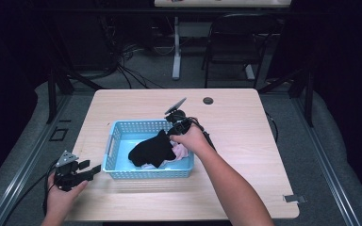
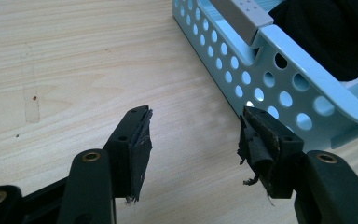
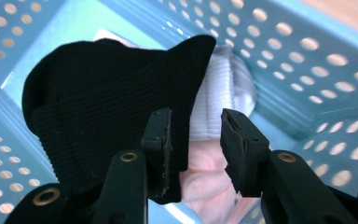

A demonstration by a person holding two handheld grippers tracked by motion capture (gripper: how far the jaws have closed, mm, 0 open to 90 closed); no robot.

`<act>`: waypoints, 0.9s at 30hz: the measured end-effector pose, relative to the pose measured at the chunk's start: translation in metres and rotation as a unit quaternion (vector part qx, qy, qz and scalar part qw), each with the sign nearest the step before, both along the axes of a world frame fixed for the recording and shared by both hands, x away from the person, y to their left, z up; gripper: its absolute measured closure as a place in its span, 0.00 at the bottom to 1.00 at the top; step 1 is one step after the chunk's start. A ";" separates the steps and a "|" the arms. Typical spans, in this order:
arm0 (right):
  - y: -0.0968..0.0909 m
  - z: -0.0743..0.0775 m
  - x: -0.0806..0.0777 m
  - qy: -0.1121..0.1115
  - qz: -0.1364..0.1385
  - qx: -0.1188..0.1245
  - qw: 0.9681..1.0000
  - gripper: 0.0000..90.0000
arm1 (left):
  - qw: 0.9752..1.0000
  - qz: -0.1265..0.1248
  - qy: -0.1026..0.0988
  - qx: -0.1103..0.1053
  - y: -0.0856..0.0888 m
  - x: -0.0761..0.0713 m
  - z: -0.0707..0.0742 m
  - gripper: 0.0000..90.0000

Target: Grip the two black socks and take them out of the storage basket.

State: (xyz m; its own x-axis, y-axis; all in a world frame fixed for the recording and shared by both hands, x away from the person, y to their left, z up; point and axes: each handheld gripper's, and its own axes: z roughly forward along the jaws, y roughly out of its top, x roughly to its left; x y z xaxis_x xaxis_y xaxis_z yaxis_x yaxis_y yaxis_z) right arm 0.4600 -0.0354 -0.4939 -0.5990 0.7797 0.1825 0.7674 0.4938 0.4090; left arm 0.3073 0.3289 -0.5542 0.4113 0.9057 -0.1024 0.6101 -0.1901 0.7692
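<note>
Nothing here can be read: no words, numbers or brand marks show on the blue basket point(image 1: 118, 141) beside the left gripper point(image 2: 193, 135), on the black sock point(image 3: 107, 107) at the right gripper point(image 3: 196, 135), or on the wooden table point(image 1: 245, 122)

So there's a black sock point(image 1: 150, 149), ribbed knit, lying crumpled in the light blue perforated basket point(image 1: 122, 126), its cuff poking toward 1 o'clock. It's draped over a white sock point(image 3: 216, 105) and something pale pink point(image 1: 180, 151) at its 3 o'clock.
</note>
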 end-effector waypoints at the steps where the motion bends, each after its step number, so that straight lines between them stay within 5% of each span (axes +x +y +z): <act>1: 0.002 -0.003 0.001 0.005 0.003 0.000 1.000 0.71 | 1.000 0.000 0.000 0.000 0.000 0.000 0.000 0.48; 14: 0.010 -0.015 0.004 0.044 -0.006 -0.013 0.999 0.77 | 1.000 0.000 0.001 -0.001 0.000 0.000 0.000 0.48; 22: 0.010 -0.012 0.001 0.063 -0.007 0.002 0.998 0.91 | 1.000 -0.001 0.001 -0.002 0.000 0.000 0.000 0.48; 25: 0.009 -0.007 0.000 0.066 -0.008 0.017 0.998 0.96 | 1.000 0.000 0.001 -0.002 0.000 0.000 0.000 0.48; 26: 0.011 -0.012 -0.004 0.031 -0.024 0.072 0.997 0.97 | 1.000 0.000 0.001 -0.002 0.000 0.000 0.000 0.48; 27: 0.010 -0.008 -0.005 0.041 -0.015 0.077 0.996 0.97 | 1.000 0.000 0.001 -0.002 0.000 0.000 -0.001 0.48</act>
State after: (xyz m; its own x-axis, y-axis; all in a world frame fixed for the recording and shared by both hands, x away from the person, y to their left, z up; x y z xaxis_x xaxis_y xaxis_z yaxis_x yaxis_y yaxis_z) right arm 0.4554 -0.0256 -0.5023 -0.5539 0.7558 0.3492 0.8149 0.4062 0.4134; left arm 0.3077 0.3285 -0.5548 0.4104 0.9055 -0.1079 0.6122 -0.1859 0.7685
